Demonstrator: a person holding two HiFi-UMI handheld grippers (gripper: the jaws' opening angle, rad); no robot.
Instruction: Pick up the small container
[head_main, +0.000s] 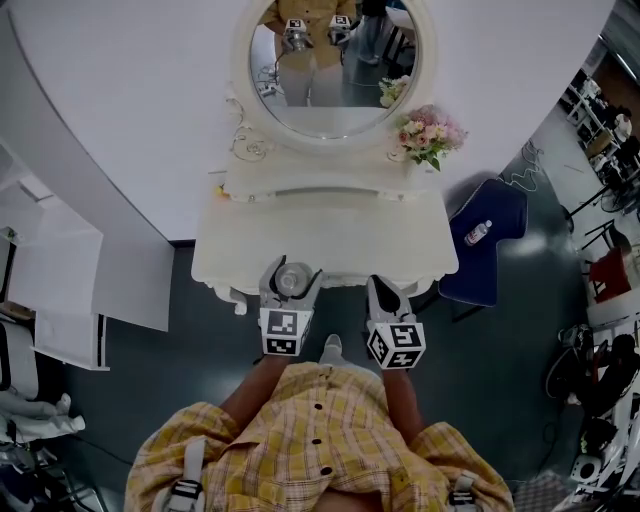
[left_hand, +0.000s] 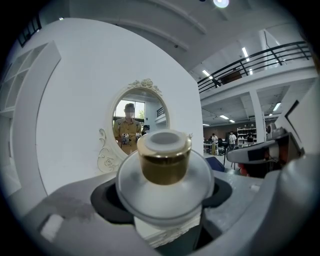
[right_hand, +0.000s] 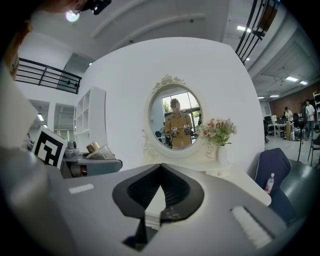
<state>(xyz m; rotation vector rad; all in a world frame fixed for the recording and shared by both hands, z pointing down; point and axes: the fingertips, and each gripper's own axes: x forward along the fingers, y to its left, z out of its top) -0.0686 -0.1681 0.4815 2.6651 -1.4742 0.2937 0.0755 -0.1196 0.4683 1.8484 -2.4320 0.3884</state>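
Note:
The small container (head_main: 291, 278) is a frosted round jar with a gold cap. It sits between the jaws of my left gripper (head_main: 290, 287) over the front edge of the white dressing table (head_main: 330, 235). In the left gripper view the jar (left_hand: 165, 170) fills the middle, and the left gripper (left_hand: 164, 199) is shut on its wide body. My right gripper (head_main: 384, 293) hovers beside it at the table's front edge. In its own view the right gripper (right_hand: 160, 167) has its jaws together and holds nothing. The jar (right_hand: 100, 150) also shows at the left of that view.
An oval mirror (head_main: 335, 60) stands at the back of the table, with a vase of pink flowers (head_main: 430, 135) at its right. A blue chair (head_main: 490, 240) with a bottle (head_main: 478, 232) on it stands right of the table. White shelving (head_main: 60, 280) is at the left.

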